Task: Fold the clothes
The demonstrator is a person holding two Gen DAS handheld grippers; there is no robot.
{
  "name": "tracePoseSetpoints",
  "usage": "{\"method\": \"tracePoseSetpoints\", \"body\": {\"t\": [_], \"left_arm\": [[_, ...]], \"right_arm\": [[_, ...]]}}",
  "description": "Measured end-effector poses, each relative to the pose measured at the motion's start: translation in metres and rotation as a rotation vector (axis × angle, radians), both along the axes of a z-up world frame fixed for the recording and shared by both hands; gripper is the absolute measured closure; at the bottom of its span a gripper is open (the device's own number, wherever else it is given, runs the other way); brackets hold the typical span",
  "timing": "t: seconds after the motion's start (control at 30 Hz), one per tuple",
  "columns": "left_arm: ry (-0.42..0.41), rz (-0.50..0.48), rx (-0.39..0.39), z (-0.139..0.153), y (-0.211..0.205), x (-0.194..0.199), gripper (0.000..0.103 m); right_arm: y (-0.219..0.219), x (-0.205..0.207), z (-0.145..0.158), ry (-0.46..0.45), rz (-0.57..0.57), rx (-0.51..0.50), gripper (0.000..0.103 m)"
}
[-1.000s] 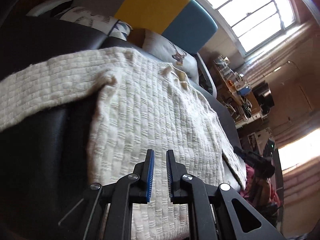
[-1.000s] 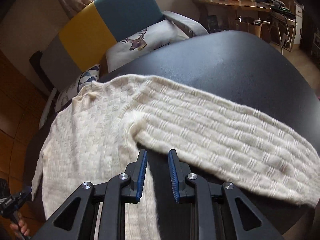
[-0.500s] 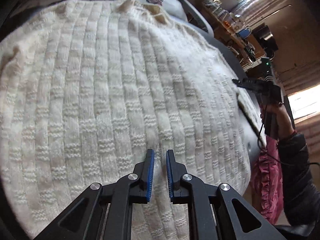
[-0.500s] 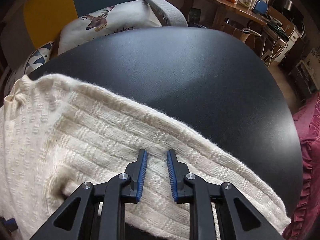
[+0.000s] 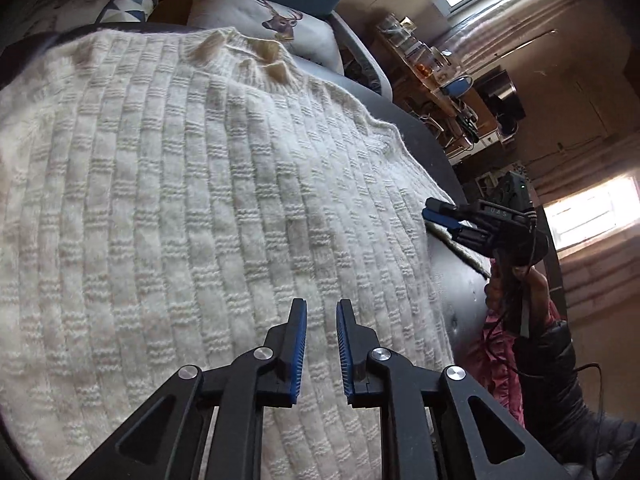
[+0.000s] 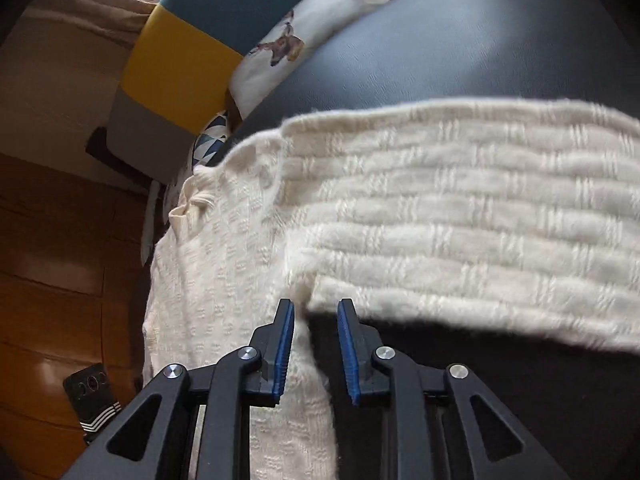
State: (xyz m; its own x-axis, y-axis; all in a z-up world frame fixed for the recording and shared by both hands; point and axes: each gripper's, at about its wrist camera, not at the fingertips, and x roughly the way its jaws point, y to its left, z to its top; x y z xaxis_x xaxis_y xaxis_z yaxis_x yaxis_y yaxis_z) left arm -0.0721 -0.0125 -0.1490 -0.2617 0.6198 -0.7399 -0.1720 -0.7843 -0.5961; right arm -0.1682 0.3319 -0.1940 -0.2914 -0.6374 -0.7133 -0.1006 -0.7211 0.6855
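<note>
A cream knitted sweater (image 5: 192,208) lies spread flat on a dark round table (image 6: 472,40), neckline (image 5: 248,52) toward the sofa. My left gripper (image 5: 321,308) hovers low over the sweater's body, near its right side. It is open by a narrow gap with nothing between the blue pads. In the right wrist view the sweater's sleeve (image 6: 480,216) stretches out to the right across the table. My right gripper (image 6: 316,304) is open at the armpit, just below the sleeve's lower edge, holding nothing. The left wrist view also shows the right gripper (image 5: 434,210), held by a hand (image 5: 516,284).
A sofa (image 6: 180,60) with yellow, teal and grey panels stands behind the table, with a deer-print cushion (image 5: 280,24) on it. A cluttered desk (image 5: 436,72) is at the far right. Pink cloth (image 5: 500,360) hangs by the table's edge. A black device (image 6: 92,396) lies on the wooden floor.
The left gripper moved from the sleeve side onto the sweater's body and now sits slightly back. The right gripper came off the sleeve top down to the armpit. Neither jaw gap changed.
</note>
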Motion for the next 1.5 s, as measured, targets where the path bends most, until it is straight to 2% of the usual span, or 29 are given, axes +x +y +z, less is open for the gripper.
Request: {"method": "tracePoseSetpoints", "body": {"t": [0.07,0.13,0.23,0.27,0.37,0.47,0.53,0.57,0.67,0.73,0.8,0.9,1.0,1.03,1.1,1.13,1.17,1.2,1.27,1.43,1.5], "left_arm": [[-0.004,-0.036,-0.001,-0.003,0.016,-0.005,0.086],[-0.001,-0.072,-0.008,-0.005,0.031,-0.006,0.086],[-0.012,-0.127,-0.031,-0.013,0.051,-0.004,0.082],[-0.028,-0.149,-0.040,-0.018,0.057,-0.002,0.081],[-0.062,-0.202,-0.064,-0.036,0.072,0.005,0.080],[-0.069,-0.198,-0.039,-0.036,0.067,0.008,0.079],[-0.097,-0.172,-0.001,-0.037,0.061,0.006,0.080],[-0.111,-0.160,0.018,-0.038,0.058,0.006,0.079],[-0.102,-0.120,0.049,-0.032,0.047,0.008,0.078],[-0.073,-0.086,0.081,-0.024,0.035,0.008,0.076],[-0.029,-0.043,0.081,-0.013,0.020,0.007,0.075],[0.003,0.041,0.063,-0.004,-0.008,-0.008,0.072],[0.026,0.112,0.038,0.001,-0.037,-0.031,0.069],[0.029,0.137,0.019,0.001,-0.045,-0.039,0.068],[-0.006,0.189,-0.096,-0.011,-0.050,-0.056,0.067],[-0.038,0.194,-0.105,-0.020,-0.051,-0.060,0.068],[-0.035,0.213,-0.082,-0.019,-0.060,-0.055,0.069],[-0.031,0.231,-0.060,-0.019,-0.069,-0.050,0.078],[-0.024,0.269,-0.015,-0.018,-0.087,-0.040,0.085],[-0.005,0.370,0.097,-0.014,-0.135,-0.014,0.081],[0.027,0.481,0.120,-0.004,-0.179,0.012,0.078]], "right_arm": [[0.001,0.002,-0.015,-0.038,-0.065,-0.083,0.078],[0.004,0.000,-0.026,-0.037,-0.159,-0.166,0.078],[0.001,-0.005,-0.027,0.008,-0.279,-0.161,0.078],[-0.002,-0.007,-0.025,0.029,-0.289,-0.121,0.078],[-0.014,-0.015,-0.009,0.106,-0.214,0.128,0.079],[-0.025,-0.024,0.008,0.182,-0.136,0.375,0.080],[-0.033,-0.029,0.018,0.232,-0.082,0.540,0.079],[-0.033,-0.031,0.022,0.240,-0.068,0.569,0.079],[-0.031,-0.017,0.033,0.247,-0.057,0.506,0.079],[-0.032,-0.005,0.041,0.260,-0.045,0.475,0.079],[-0.033,0.008,0.049,0.273,-0.033,0.444,0.079],[-0.047,0.022,0.060,0.309,0.016,0.384,0.079],[-0.096,0.023,0.061,0.352,0.131,0.379,0.079],[-0.113,0.023,0.060,0.365,0.171,0.382,0.079],[-0.134,0.023,0.046,0.338,0.226,0.438,0.079],[-0.142,0.023,0.036,0.312,0.249,0.476,0.079],[-0.151,0.022,0.026,0.287,0.271,0.514,0.079],[-0.153,0.023,0.020,0.294,0.274,0.533,0.079],[-0.148,0.025,0.018,0.323,0.252,0.551,0.081],[-0.150,0.024,0.021,0.299,0.215,0.568,0.079],[-0.161,0.030,0.029,0.319,0.210,0.558,0.079]]}}
